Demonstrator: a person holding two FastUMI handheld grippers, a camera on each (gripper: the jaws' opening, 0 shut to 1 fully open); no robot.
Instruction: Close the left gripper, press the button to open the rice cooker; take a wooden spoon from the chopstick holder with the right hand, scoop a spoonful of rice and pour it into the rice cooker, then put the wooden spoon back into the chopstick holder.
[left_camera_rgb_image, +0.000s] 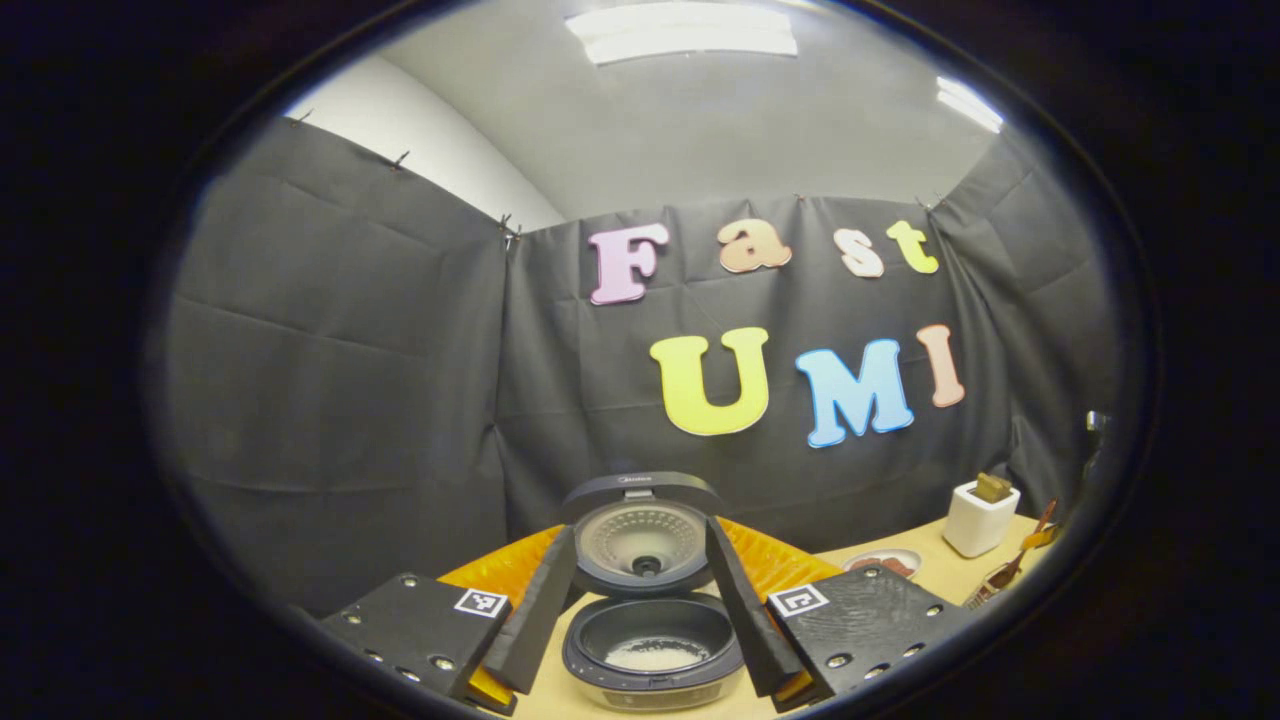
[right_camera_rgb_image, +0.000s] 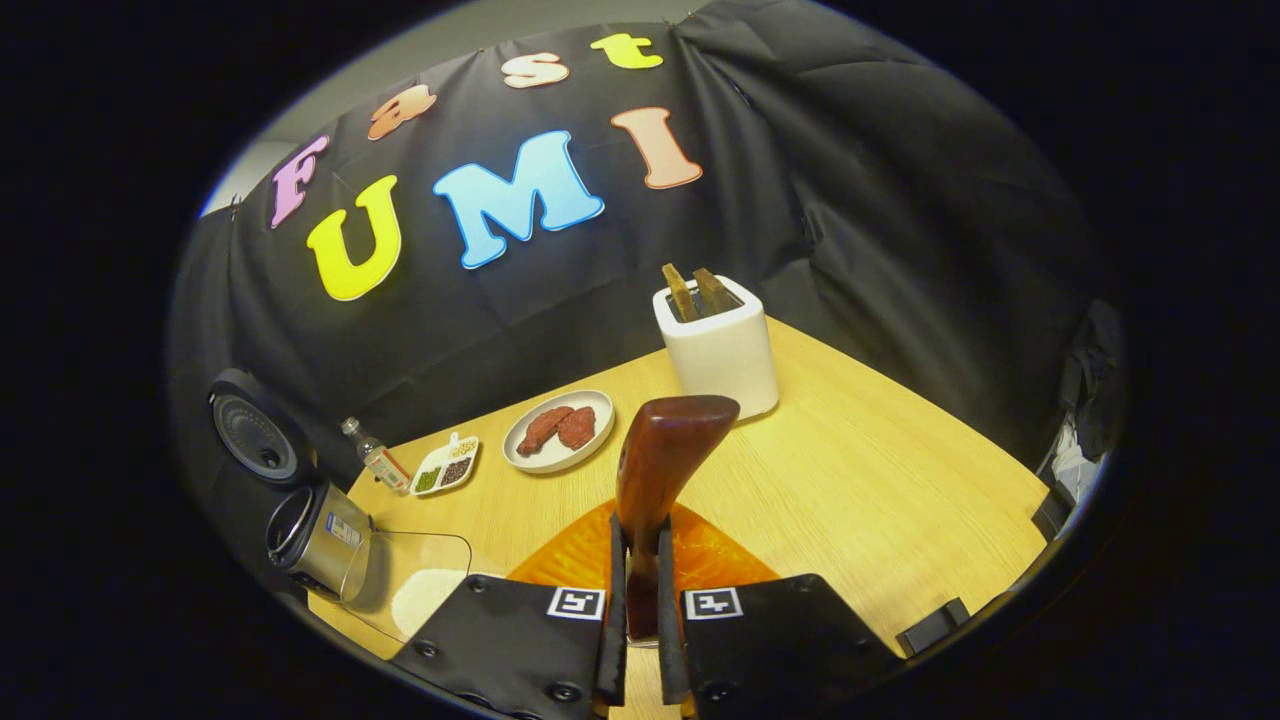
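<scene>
The rice cooker (left_camera_rgb_image: 655, 690) stands open right ahead of my left gripper (left_camera_rgb_image: 642, 560), lid (left_camera_rgb_image: 640, 500) raised and a little white rice (left_camera_rgb_image: 655, 655) in the pot. The left fingers (left_camera_rgb_image: 545, 610) are spread wide on either side of the cooker, holding nothing. My right gripper (right_camera_rgb_image: 640, 545) is shut on a red-brown wooden spoon (right_camera_rgb_image: 665, 450), which stands upright with its broad end up. Beyond the spoon sits the white chopstick holder (right_camera_rgb_image: 720, 350) with wooden utensils in it; the holder (left_camera_rgb_image: 980, 518) also stands at the far right of the table.
On the wooden table (right_camera_rgb_image: 860, 480) lie a plate of meat (right_camera_rgb_image: 558, 430), a small seasoning dish (right_camera_rgb_image: 445, 468) and a little bottle (right_camera_rgb_image: 375, 458). A clear container of rice (right_camera_rgb_image: 420, 590) sits next to the open cooker (right_camera_rgb_image: 315, 540) at the left.
</scene>
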